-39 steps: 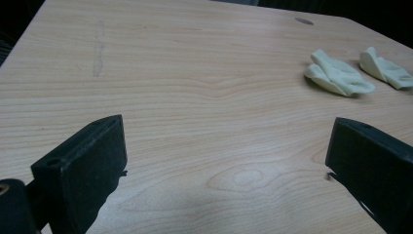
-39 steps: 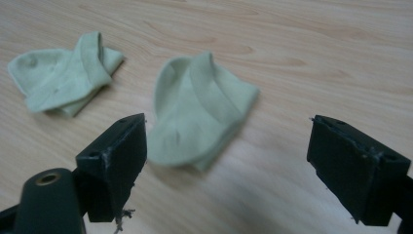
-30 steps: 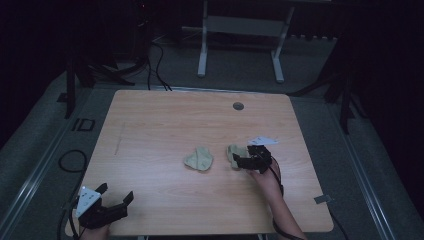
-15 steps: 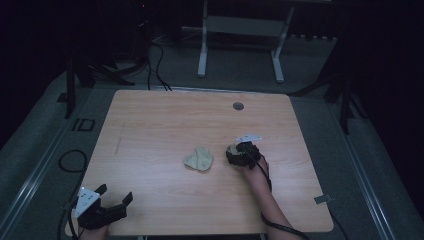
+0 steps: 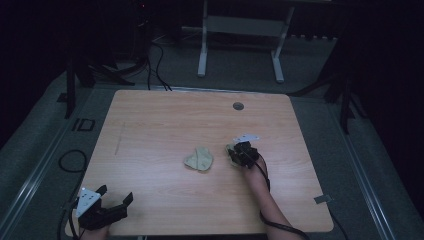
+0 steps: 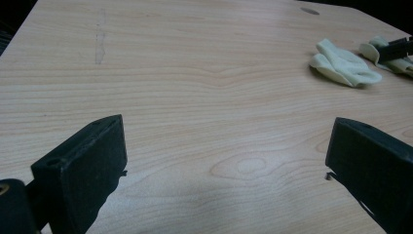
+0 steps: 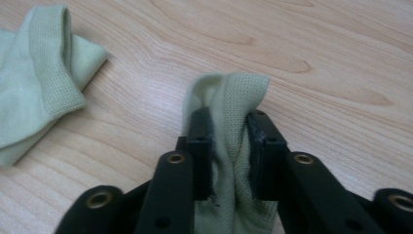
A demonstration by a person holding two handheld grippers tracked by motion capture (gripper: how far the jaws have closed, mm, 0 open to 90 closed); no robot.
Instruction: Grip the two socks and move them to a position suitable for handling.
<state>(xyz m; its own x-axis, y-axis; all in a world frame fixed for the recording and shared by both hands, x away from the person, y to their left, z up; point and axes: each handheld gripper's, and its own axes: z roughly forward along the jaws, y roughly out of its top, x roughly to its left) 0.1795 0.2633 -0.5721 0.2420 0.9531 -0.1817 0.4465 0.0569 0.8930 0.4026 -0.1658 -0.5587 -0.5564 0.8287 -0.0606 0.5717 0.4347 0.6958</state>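
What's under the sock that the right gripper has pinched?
Bare wooden table shows around the sock in the right gripper. The patch right beneath it is covered by cloth and jaws.

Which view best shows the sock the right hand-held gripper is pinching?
The right gripper view: the pinched sock sits close up, its fabric bunched between the right hand-held gripper pads. The high view shows just a pale edge beside that gripper. The left gripper view catches it far off at the right edge.

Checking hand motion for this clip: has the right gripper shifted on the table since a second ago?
Yes. In the high view the right gripper has slid slightly left, toward the loose sock, its jaws just closing on the other sock.
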